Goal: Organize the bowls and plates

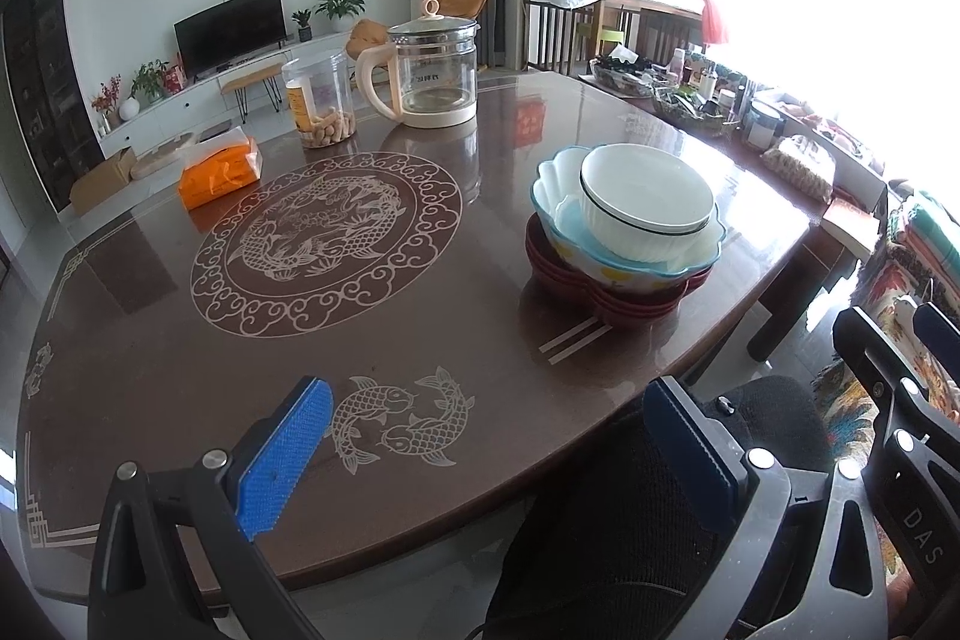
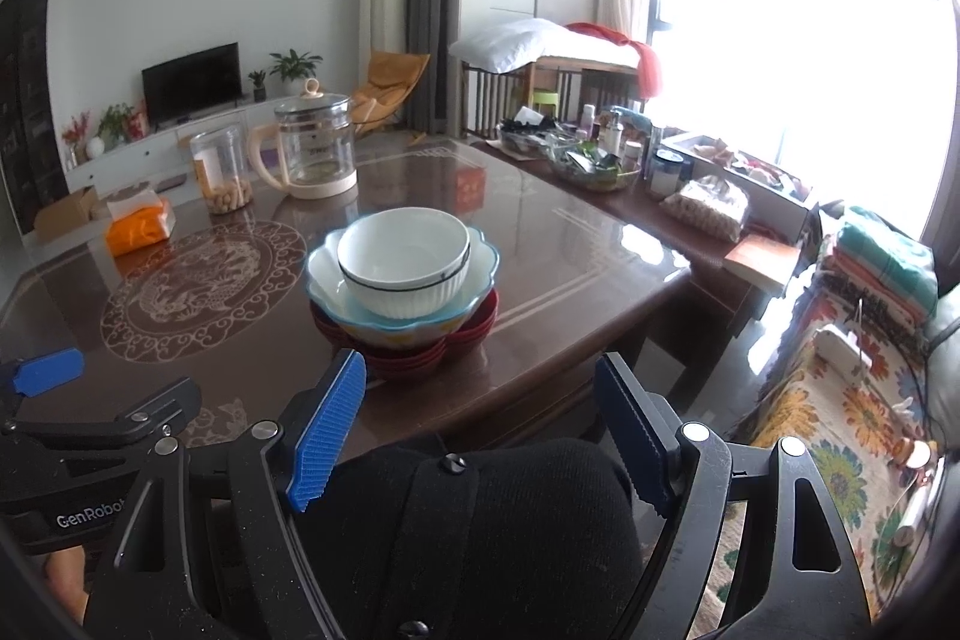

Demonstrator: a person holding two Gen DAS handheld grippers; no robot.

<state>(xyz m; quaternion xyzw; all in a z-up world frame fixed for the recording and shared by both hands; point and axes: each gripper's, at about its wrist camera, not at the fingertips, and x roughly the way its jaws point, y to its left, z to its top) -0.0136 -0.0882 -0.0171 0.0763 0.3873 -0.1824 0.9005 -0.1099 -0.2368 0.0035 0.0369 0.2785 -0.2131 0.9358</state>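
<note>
A white ribbed bowl sits inside a light blue scalloped bowl, which rests on stacked dark red plates on the brown table. My left gripper is open and empty above the table's near edge, left of the stack. My right gripper is open and empty, just short of the stack at the near edge. The right gripper also shows at the right of the left wrist view.
A glass kettle, a clear jar of nuts and an orange tissue pack stand at the table's far side. Cluttered baskets and jars line the right bench. A black chair back is below the grippers.
</note>
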